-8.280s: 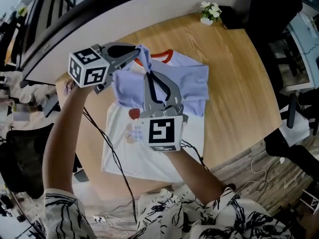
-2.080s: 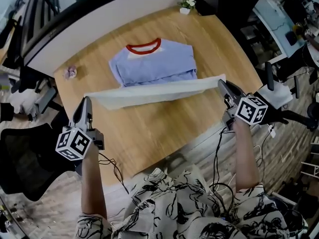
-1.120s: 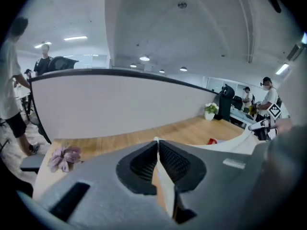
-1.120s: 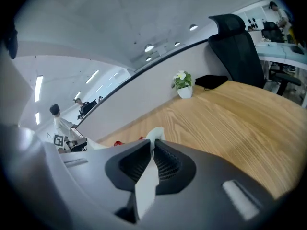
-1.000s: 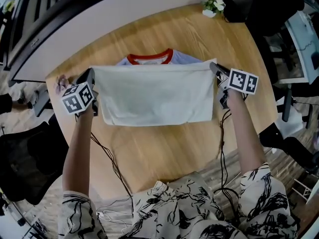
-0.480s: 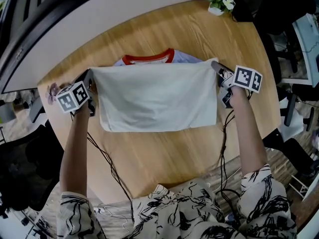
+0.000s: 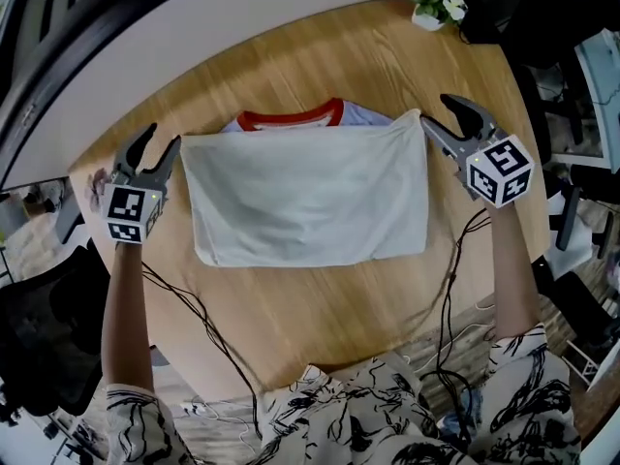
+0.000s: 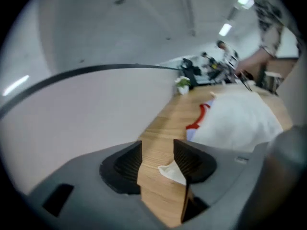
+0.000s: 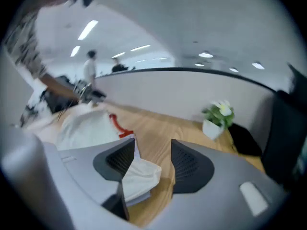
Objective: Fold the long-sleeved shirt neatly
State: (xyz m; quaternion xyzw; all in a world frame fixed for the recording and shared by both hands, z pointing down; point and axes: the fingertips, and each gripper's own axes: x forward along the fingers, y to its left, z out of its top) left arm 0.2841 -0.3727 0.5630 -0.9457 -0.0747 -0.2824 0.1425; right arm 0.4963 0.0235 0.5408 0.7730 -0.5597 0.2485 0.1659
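- The left gripper [image 7: 160, 139] stands part open. Its jaws have just been opening, and the left gripper view [image 8: 157, 150] shows bare wood in the gap between them.
- A white corner of cloth [image 8: 172, 172] lies low in that gap, against the jaw nearer the shirt. The pads do not press on it.
- The right gripper [image 7: 441, 114] stands somewhat wider, and its jaws have just been opening too.
- In the right gripper view [image 9: 152, 152] a bunched white corner [image 9: 139, 176] rests beside the jaw nearer the shirt. The other jaw stands clear of it, so nothing is pinched.
- Each gripper bears a marker cube, the left one [image 7: 131, 213] and the right one [image 7: 499, 170], both facing the head camera.
- The long-sleeved shirt [image 7: 310, 197] lies flat between the two grippers as a wide white rectangle. Its upper corners reach the two sets of jaws.
- A red collar [image 7: 291, 117] and a strip of pale blue cloth show just past the far edge of the white panel.
- The shirt rests on a round wooden table [image 7: 320, 298], nearer its far side.
- A small potted plant [image 7: 438, 3] stands at the table's far right edge, well apart from the shirt.
- Dark cables [image 7: 194, 308] trail from both grippers across the near part of the table.
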